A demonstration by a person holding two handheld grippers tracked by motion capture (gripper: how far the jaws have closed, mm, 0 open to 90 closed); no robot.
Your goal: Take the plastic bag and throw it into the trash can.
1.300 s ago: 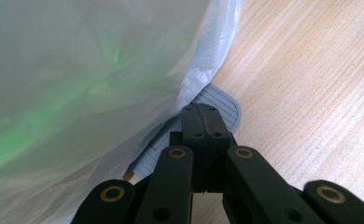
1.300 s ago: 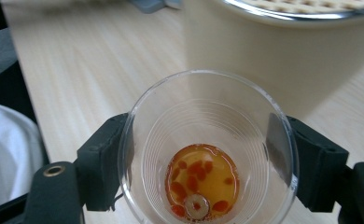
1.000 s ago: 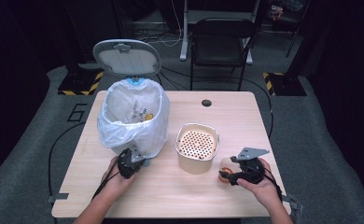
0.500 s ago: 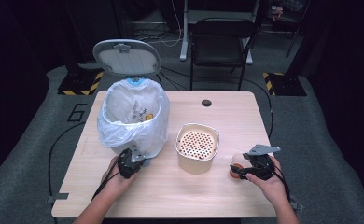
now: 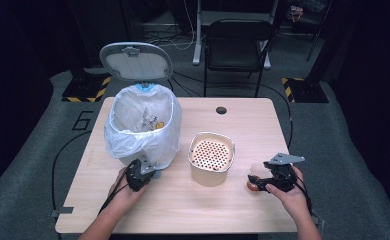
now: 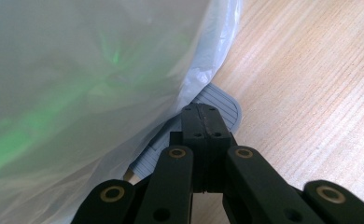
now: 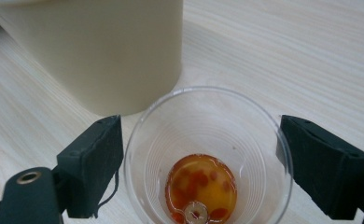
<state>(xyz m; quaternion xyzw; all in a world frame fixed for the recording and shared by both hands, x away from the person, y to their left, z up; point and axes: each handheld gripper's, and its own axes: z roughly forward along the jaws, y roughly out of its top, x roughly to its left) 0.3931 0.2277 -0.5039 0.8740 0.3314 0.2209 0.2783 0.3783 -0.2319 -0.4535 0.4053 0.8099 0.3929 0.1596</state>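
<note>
wooden table (image 5: 223, 210); right tongs (image 7: 199, 158) stand apart around cup (image 7: 208, 140), orange dregs inside.

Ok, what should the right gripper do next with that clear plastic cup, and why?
Probably close the right gripper on the clear plastic cup. Its jaws have just been opening and stand either side of the rim, apparently not pressing it. The cup sits upright with orange liquid at the bottom, beside the cream perforated container, while the shut left gripper presses the grey bin pedal.

Black grippers with brass-ringed rivets, dark cables, right one grey-plated.
</note>
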